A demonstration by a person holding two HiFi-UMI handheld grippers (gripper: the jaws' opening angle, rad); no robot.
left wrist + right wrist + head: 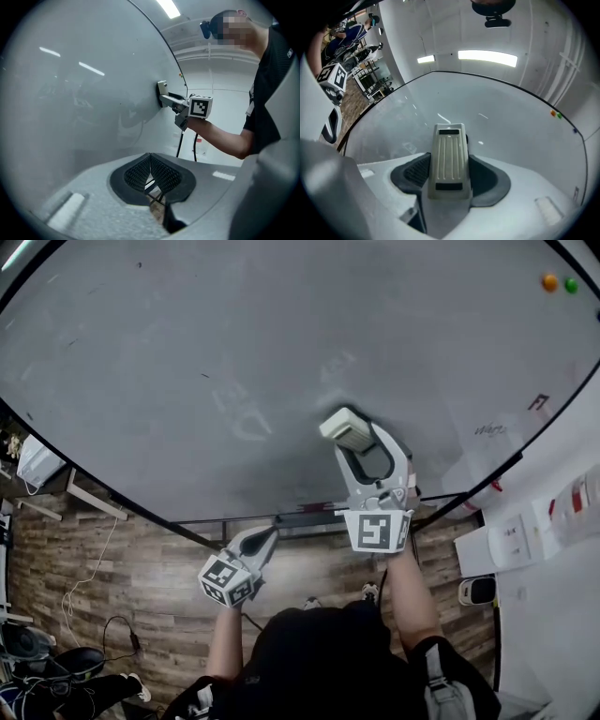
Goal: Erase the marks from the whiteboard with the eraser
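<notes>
The large whiteboard (187, 352) fills the head view, with faint smeared marks (246, 416) left of centre. My right gripper (352, 437) is shut on the beige ribbed eraser (345, 428), which rests against the board just right of those marks. In the right gripper view the eraser (449, 159) sits upright between the jaws against the whiteboard (497, 112). My left gripper (258, 542) hangs low below the board's bottom edge, its jaws shut with nothing between them. The left gripper view shows its closed pads (151, 174) and, farther off, the right gripper (164, 97) pressing the eraser (162, 87) on the board.
Two magnets, orange (549, 282) and green (571, 285), sit at the board's upper right, and small red writing (538, 401) lies near its right edge. A tray rail (300, 517) runs under the board. Wooden floor (141, 577) with cables lies below.
</notes>
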